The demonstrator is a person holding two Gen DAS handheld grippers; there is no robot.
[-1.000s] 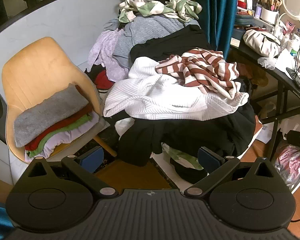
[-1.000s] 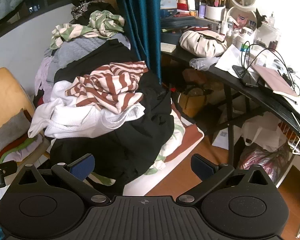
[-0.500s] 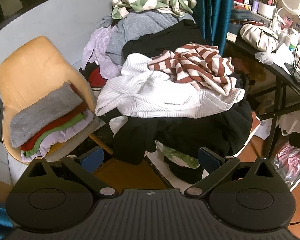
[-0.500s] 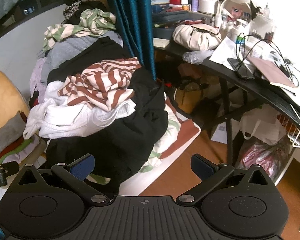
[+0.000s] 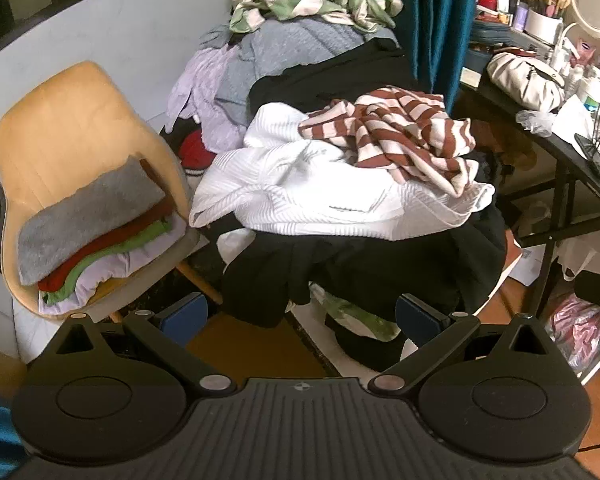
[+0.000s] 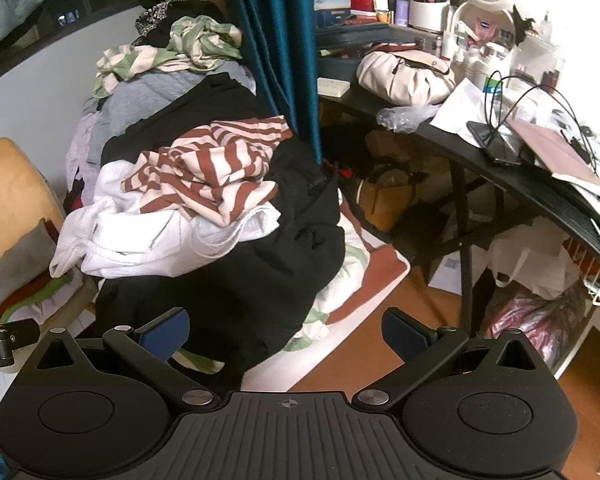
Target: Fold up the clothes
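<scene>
Cluttered bedroom corner, wooden floor, dressing desk (image 6: 500,184) crowded with cosmetics and cables along the right side.

- Lying heaped on a low mattress (image 6: 340,340): clothes pile, unsorted. Topmost, striped top (image 5: 396,136) in brown and cream, crumpled, resting on a white ribbed garment (image 5: 312,196); beneath both, black clothing (image 5: 380,268) spilling over the near edge of the mattress.
- Sitting on the seat of the yellow chair (image 5: 60,128), left of the pile: folded stack (image 5: 88,224), grey piece on top, red, green and lilac below.
- Hovering short of the pile's near edge, touching nothing: left gripper (image 5: 300,316), jaws spread wide, empty; right gripper (image 6: 284,334), likewise spread and empty.
- Step judged as: choosing and reaching for the next garment, no fold begun.
- Next move probably calling for: advancing up and forward to the striped top, pinching a free edge or hem, lifting clear without dragging the white garment along.
</scene>
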